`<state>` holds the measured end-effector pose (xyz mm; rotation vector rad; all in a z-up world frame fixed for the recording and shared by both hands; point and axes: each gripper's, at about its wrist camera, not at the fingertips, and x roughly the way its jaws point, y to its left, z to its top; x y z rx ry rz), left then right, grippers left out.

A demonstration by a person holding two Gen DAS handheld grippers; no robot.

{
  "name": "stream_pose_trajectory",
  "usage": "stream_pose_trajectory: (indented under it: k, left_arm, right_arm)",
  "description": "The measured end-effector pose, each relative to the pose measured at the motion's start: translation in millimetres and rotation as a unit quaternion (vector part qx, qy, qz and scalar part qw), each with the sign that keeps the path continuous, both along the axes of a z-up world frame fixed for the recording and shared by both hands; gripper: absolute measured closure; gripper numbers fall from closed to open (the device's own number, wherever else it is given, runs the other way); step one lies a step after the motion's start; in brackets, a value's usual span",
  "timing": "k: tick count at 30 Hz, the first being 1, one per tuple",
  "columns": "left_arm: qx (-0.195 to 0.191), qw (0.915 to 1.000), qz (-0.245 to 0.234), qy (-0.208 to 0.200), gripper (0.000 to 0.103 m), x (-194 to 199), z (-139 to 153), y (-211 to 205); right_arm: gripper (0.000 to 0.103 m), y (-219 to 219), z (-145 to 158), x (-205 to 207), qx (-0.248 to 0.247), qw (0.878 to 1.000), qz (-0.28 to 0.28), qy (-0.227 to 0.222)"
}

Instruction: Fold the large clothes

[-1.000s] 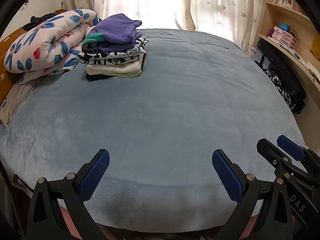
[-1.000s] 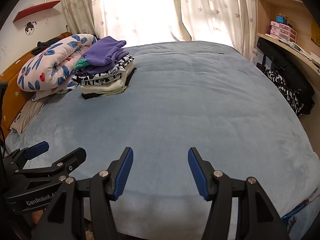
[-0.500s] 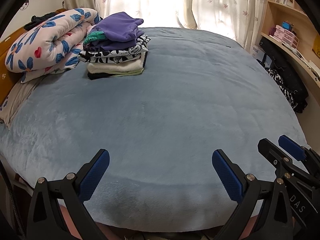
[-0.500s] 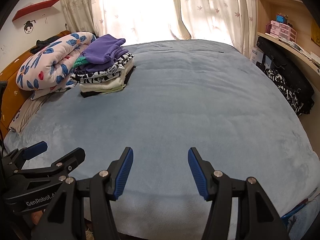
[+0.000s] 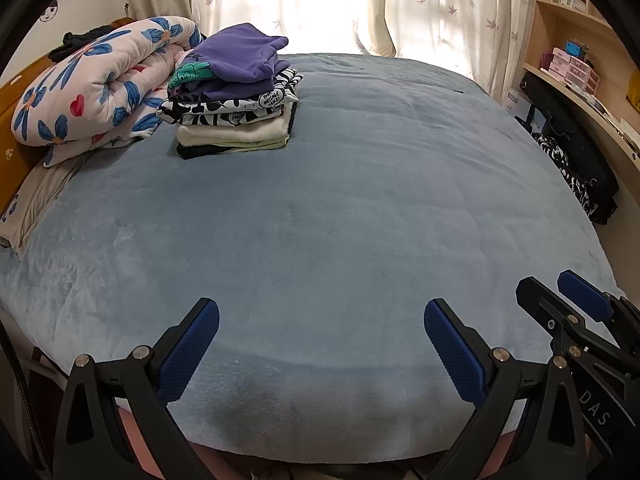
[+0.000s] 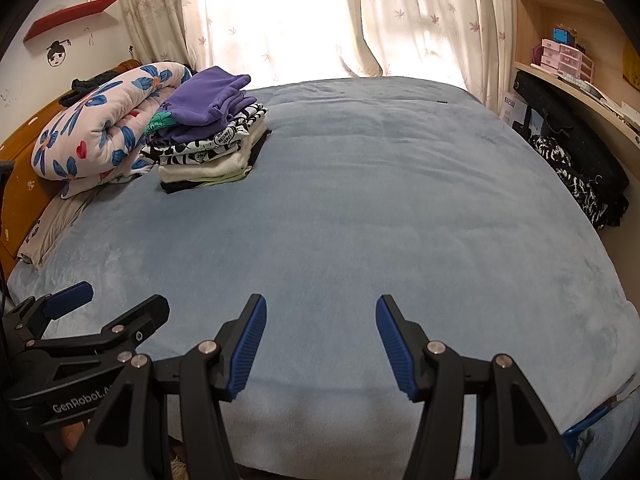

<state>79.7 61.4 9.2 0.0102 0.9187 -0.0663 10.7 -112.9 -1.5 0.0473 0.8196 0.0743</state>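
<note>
Grippers point(image 5: 320, 340) apart, folded clothes point(image 5: 234, 92) stacked neatly.

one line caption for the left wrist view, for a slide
Open left tongs hover empty over a blue bed; folded clothes stack waits beside a floral quilt.

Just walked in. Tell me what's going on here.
A person holds a gripper in each hand at the near edge of a bed with a blue blanket. The left gripper and right gripper both hang open with nothing between the jaws. A stack of folded clothes with a purple top layer sits at the far left, beside a rolled floral quilt. No unfolded garment lies on the blanket.
</note>
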Motion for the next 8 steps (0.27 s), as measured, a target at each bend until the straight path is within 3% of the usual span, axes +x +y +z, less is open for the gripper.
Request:
stream_pose_trajectory:
  k: [8]
  left_arm:
    - [0.001, 1.0, 0.001, 0.003, 0.002, -0.6, -1.5, 2.2]
  right_arm:
    - [0.046, 0.4, -0.4, -0.3, 0.0, 1.0, 0.0, 0.001]
